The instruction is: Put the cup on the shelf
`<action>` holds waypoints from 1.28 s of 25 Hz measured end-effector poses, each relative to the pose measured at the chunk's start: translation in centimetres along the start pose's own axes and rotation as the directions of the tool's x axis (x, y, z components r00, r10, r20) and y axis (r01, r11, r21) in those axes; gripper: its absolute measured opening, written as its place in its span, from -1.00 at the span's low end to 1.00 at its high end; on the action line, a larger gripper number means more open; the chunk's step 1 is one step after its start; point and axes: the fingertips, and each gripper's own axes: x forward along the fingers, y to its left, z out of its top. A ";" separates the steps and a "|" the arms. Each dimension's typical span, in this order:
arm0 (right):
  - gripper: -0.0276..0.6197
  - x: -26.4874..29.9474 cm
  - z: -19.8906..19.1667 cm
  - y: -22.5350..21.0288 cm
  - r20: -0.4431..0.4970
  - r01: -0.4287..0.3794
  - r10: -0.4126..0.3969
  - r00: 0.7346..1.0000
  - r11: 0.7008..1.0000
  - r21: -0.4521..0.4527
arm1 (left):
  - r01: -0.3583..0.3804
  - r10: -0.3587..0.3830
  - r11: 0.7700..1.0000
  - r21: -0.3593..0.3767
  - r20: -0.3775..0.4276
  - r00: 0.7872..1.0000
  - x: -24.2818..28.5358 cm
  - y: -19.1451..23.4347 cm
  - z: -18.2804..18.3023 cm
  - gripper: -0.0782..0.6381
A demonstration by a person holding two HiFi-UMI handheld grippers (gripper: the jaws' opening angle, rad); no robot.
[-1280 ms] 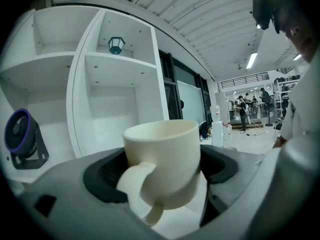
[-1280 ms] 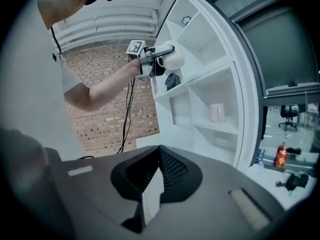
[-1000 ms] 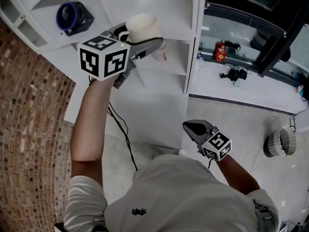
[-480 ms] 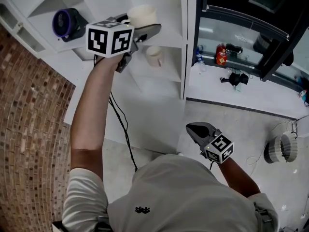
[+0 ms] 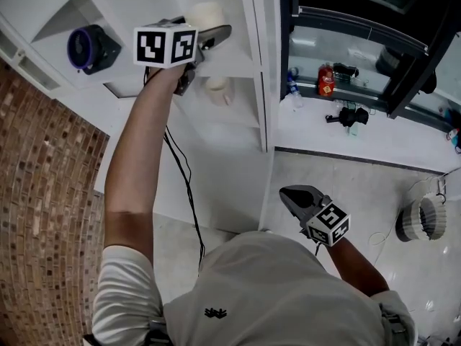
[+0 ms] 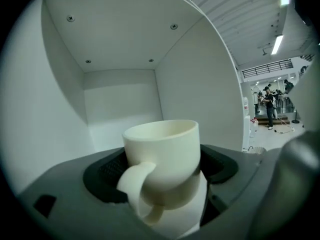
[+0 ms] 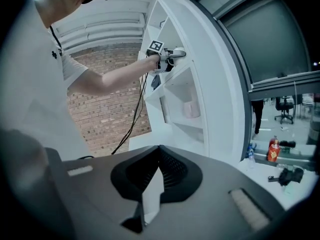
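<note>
Cup (image 6: 162,154) is hanging pinched in left gripper (image 5: 214,32) fingers at the shelf (image 5: 248,58) bay's mouth. Placing step, I judge; next calls for lowering, then releasing. Right gripper (image 5: 292,195) fingers are pressing together.

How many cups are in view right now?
2. One cup is gripped by the left hand-held gripper at the upper shelf compartment; a second cup stands in the lower compartment. More could be hidden behind shelf walls.

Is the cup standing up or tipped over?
Standing up, only leaning a little: the cup has its open mouth on top while the left gripper clamps its sides.
</note>
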 end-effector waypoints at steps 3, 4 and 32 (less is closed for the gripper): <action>-0.88 -0.4 -0.2 -0.5 -0.003 0.003 -0.003 1.000 1.000 0.005 | -0.016 0.016 1.000 -0.011 0.002 1.000 1.4 0.4 0.2 0.42; -0.88 -0.6 -0.2 -0.7 -0.003 0.004 -0.004 1.000 1.000 0.003 | -0.022 0.022 1.000 -0.012 -0.001 1.000 1.9 0.5 0.3 0.42; -0.88 -0.2 -0.5 -0.8 -0.014 0.005 -0.005 1.000 1.000 0.005 | -0.059 0.057 0.997 -0.049 -0.050 0.997 3.1 2.6 -1.4 0.56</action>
